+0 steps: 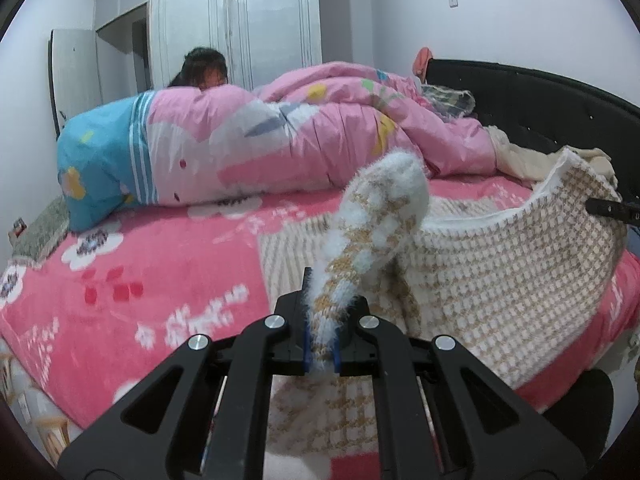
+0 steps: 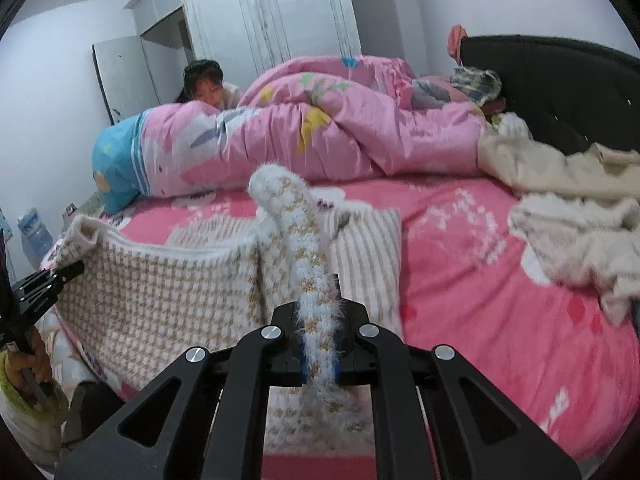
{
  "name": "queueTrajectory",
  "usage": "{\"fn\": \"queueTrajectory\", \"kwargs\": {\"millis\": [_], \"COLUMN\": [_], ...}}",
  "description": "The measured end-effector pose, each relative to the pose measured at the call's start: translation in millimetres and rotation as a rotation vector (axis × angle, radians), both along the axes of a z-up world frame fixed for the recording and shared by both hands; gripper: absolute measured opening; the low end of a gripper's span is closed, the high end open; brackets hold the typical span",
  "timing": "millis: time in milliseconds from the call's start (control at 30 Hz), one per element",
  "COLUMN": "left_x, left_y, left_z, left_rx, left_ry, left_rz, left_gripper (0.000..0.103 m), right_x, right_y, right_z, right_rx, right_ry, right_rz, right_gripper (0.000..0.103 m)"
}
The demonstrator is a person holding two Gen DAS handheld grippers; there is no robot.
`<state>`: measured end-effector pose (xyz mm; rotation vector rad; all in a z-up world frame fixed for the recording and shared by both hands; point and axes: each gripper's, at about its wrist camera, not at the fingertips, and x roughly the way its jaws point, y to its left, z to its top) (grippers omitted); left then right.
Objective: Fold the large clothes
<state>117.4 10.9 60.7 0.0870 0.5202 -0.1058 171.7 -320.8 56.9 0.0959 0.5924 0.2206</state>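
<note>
Aloft over pink bed sheet (image 1: 132, 280) — checked knit garment (image 1: 500, 280) | left gripper (image 1: 320, 344) clenched on one edge | right gripper (image 2: 320, 348) clenched on other — quilt (image 1: 280, 140) behind

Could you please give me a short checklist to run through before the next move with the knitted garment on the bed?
1. Left gripper shut on the checked knit garment: ok, fabric is pinched between its pads.
2. Right gripper shut on the same garment: ok, a fuzzy edge sits between its pads.
3. Held edge hangs between the two grippers off the pink bedsheet: ok, though the middle sags.
4. Far end of the garment lying flat: cannot tell, the raised folds hide it.
5. Landing area: not ok on the right, where cream clothes lie close by.
6. Pink quilt apart from the garment: ok.
</note>
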Motion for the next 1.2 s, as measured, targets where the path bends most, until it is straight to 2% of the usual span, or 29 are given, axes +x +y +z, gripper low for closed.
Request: {"fn": "queueTrajectory", "kwargs": {"millis": [167, 300, 433, 500, 533, 567, 600, 633, 667, 733, 767, 800, 833, 900, 933, 967, 1033, 1100, 1133, 1167, 1200], "left_x": [67.8, 147.0, 219.9, 254.0, 264.5, 273.0, 283.5, 287.8, 290.2, 288.4, 287.0, 283.8, 281.5, 275.0, 275.4, 275.4, 278.6, 288.5, 293.4, 298.4, 305.5], "left_y": [17.1, 23.7, 40.6, 47.2, 50.9, 53.5, 59.7, 65.1, 75.0, 94.7, 104.4, 113.7, 124.2, 133.2, 130.3, 127.6, 114.0, 86.3, 71.9, 62.5, 52.3], "left_z": [23.9, 22.1, -7.4, -36.1, -48.6, -61.7, -77.5, -85.2, -90.4, -87.0, -82.9, -77.7, -70.9, -54.3, -47.0, -41.7, -34.6, -37.4, -42.6, -50.3, -60.3], "left_rx": [0.015, 0.006, -0.034, -0.056, -0.067, -0.083, -0.115, -0.138, -0.179, -0.261, -0.300, -0.345, -0.391, -0.397, -0.393, -0.397, -0.404, -0.373, -0.341, -0.309, -0.260], "left_ry": [-0.038, 0.021, 0.158, 0.273, 0.315, 0.358, 0.423, 0.455, 0.473, 0.458, 0.445, 0.429, 0.408, 0.340, 0.318, 0.305, 0.300, 0.335, 0.372, 0.407, 0.450], "left_rz": [-0.001, -0.005, -0.005, -0.001, 0.004, 0.005, -0.001, 0.003, 0.016, 0.028, 0.031, 0.031, 0.030, 0.074, 0.065, 0.045, -0.011, -0.072, -0.095, -0.106, -0.108], "left_gripper": [0.007, 0.007, 0.007, 0.007, 0.010, 0.013, 0.015, 0.025, 0.035, 0.042, 0.046, 0.047, 0.048, 0.047, 0.047, 0.047, 0.047, 0.047, 0.052, 0.060, 0.063], "right_x": [70.0, 146.0, 221.1, 256.5, 273.7, 282.7, 289.6, 294.3, 293.9, 287.7, 282.7, 275.4, 269.8, 258.1, 252.4, 250.5, 252.7, 260.8, 263.5, 269.1, 272.9], "right_y": [0.7, -0.4, -3.5, -7.7, -13.3, -18.9, -28.0, -44.3, -56.2, -91.4, -104.1, -116.7, -127.0, -136.6, -128.8, -118.0, -76.0, -35.1, -14.2, 11.0, 26.3], "right_z": [24.2, 23.3, -15.7, -51.2, -74.9, -89.8, -105.9, -122.9, -131.0, -138.8, -138.2, -134.9, -129.1, -108.3, -94.1, -85.9, -70.5, -66.0, -67.3, -74.1, -80.9], "right_rx": [0.012, 0.061, 0.120, 0.143, 0.168, 0.195, 0.234, 0.310, 0.391, 0.622, 0.670, 0.707, 0.716, 0.677, 0.636, 0.600, 0.464, 0.315, 0.248, 0.183, 0.141], "right_ry": [-0.032, -0.003, 0.098, 0.199, 0.277, 0.329, 0.382, 0.434, 0.448, 0.445, 0.432, 0.404, 0.376, 0.304, 0.257, 0.241, 0.235, 0.244, 0.248, 0.261, 0.273], "right_rz": [0.020, 0.031, 0.039, 0.039, 0.035, 0.032, 0.013, -0.014, -0.009, -0.008, -0.032, -0.052, -0.079, -0.127, -0.109, -0.085, -0.011, 0.045, 0.074, 0.108, 0.126], "right_gripper": [0.008, 0.008, 0.008, 0.009, 0.010, 0.014, 0.026, 0.032, 0.033, 0.038, 0.054, 0.060, 0.060, 0.060, 0.060, 0.060, 0.060, 0.060, 0.060, 0.060, 0.060]}}
